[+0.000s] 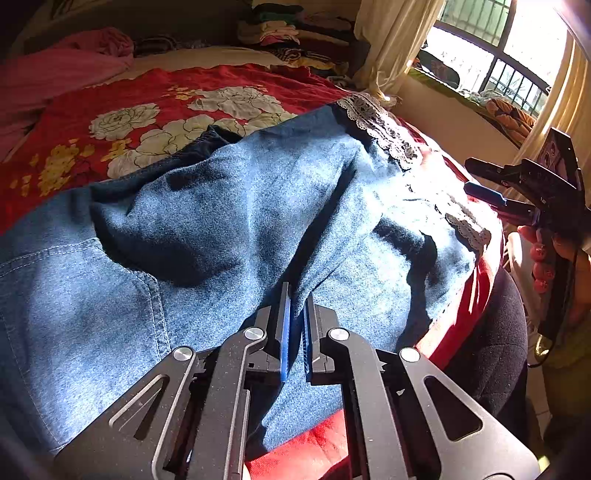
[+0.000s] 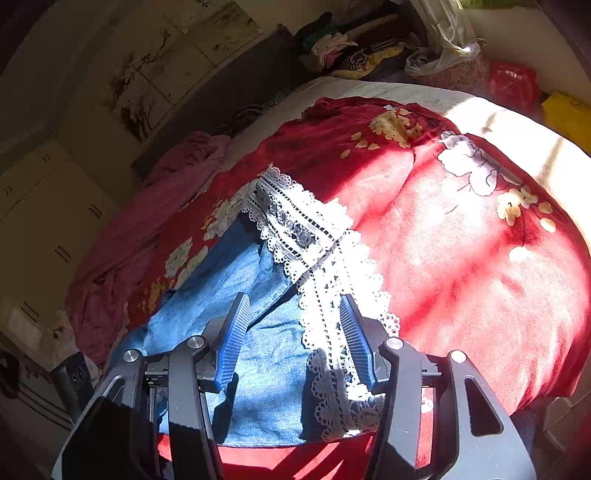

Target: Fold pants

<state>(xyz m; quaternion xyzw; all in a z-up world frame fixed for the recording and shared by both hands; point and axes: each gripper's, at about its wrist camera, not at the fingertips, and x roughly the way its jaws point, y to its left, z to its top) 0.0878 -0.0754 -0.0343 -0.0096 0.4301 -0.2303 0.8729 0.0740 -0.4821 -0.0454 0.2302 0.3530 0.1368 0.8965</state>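
Note:
Blue denim pants [image 1: 229,221] with white lace hems [image 1: 384,129] lie rumpled on a red floral blanket [image 1: 122,110] on a bed. My left gripper [image 1: 296,295] is shut on a raised fold of the denim near the front edge. My right gripper [image 2: 295,306] is open and hovers over the leg ends, its fingers either side of the lace hem [image 2: 332,295] and denim [image 2: 266,354]. The right gripper also shows in the left wrist view [image 1: 491,188], held by a hand at the right, off the bed's edge.
A pink cloth [image 1: 66,62] lies at the bed's far left. Piled clothes [image 1: 291,33] sit at the head of the bed. A curtain [image 1: 391,40] and barred window [image 1: 491,55] are on the right. A cupboard [image 2: 44,206] stands to the left.

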